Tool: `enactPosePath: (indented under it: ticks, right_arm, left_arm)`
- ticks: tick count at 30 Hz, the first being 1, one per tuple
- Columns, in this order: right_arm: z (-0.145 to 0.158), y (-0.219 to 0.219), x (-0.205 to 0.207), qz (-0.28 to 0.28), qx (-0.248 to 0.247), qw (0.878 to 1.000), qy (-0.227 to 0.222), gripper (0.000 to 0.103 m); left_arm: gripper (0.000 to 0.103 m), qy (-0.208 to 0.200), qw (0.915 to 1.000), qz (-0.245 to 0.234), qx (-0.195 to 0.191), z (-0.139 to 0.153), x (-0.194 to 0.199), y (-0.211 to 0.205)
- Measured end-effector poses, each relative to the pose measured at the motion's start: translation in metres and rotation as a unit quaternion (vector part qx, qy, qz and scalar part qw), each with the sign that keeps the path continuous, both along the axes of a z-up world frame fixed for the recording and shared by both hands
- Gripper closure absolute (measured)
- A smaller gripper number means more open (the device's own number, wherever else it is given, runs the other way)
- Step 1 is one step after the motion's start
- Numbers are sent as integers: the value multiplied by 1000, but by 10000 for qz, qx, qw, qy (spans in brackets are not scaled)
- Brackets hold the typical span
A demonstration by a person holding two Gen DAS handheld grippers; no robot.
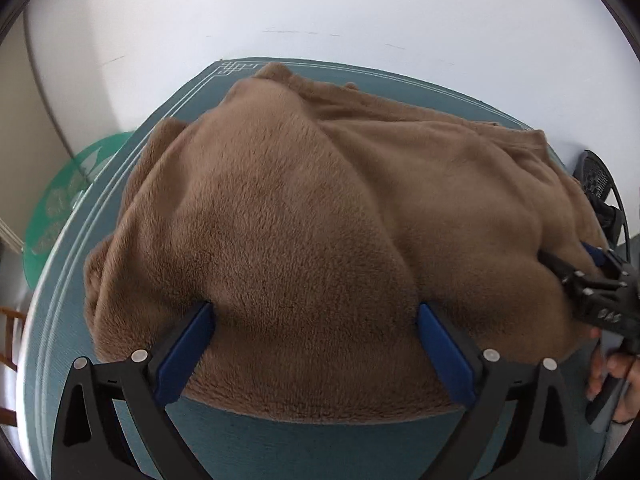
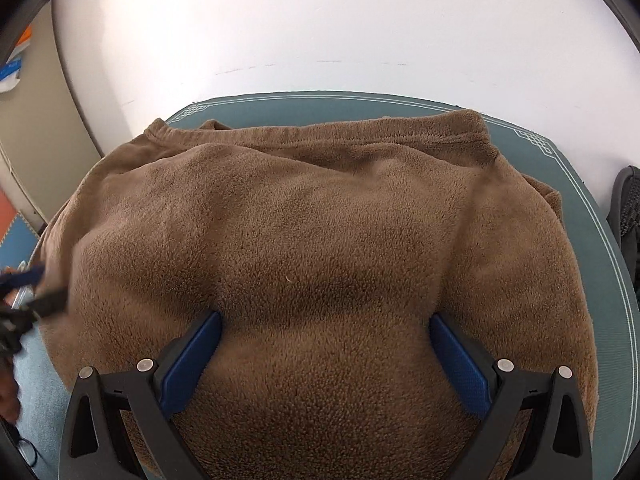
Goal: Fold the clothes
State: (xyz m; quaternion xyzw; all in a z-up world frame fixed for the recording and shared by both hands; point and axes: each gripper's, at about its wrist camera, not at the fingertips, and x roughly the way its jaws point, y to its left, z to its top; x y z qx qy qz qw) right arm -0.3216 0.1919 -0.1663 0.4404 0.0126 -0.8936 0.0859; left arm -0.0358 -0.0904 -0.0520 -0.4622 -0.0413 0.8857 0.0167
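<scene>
A teal mat [image 1: 132, 184] with thin white lines near its edge lies on a white floor [image 1: 320, 8]. In the left wrist view a green round thing [image 1: 64, 200] sits just beside the mat's left side, and a dark shoe [image 2: 630, 208] shows at the right edge of the right wrist view. A big fuzzy brown garment [image 1: 300, 208] lies on the mat in soft bumpy layers and covers most of it, with its hemmed edge at the far side in the right wrist view. The left tool [image 1: 316, 316] is wide open, and its two blue fingers [image 1: 188, 352] press against the near part of the brown cloth, one on each side of a soft bump; it grips nothing. The right tool [image 2: 326, 326] is wide open too, with its blue fingers [image 2: 460, 360] resting on the cloth in the same way and nothing pinched. In the left wrist view the right tool also shows at the far right, touching the cloth's edge, with a hand [image 1: 616, 376] on its handle.
</scene>
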Motion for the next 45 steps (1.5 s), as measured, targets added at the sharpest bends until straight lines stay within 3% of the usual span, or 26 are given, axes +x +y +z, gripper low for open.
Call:
enactPosePath:
  ticks: [15,27,41,45]
  right_arm:
    - [-6,-6,-6,-15,31,10000,18,0]
    - [-6,-2,-4,-18,-68,10000,39,0]
    - [-5,2,-3,-18,-171,9998,54,0]
    - [-4,2,-3,-18,-170,9998,52,0]
  left_arm:
    - [1,32,9999,-129,68,5,28,14]
    - [1,50,9995,169,-252,-10,31,25]
    - [1,24,9993,296,-235,-10,27,23]
    - [1,-42,9988,482,-78,-7,30,21]
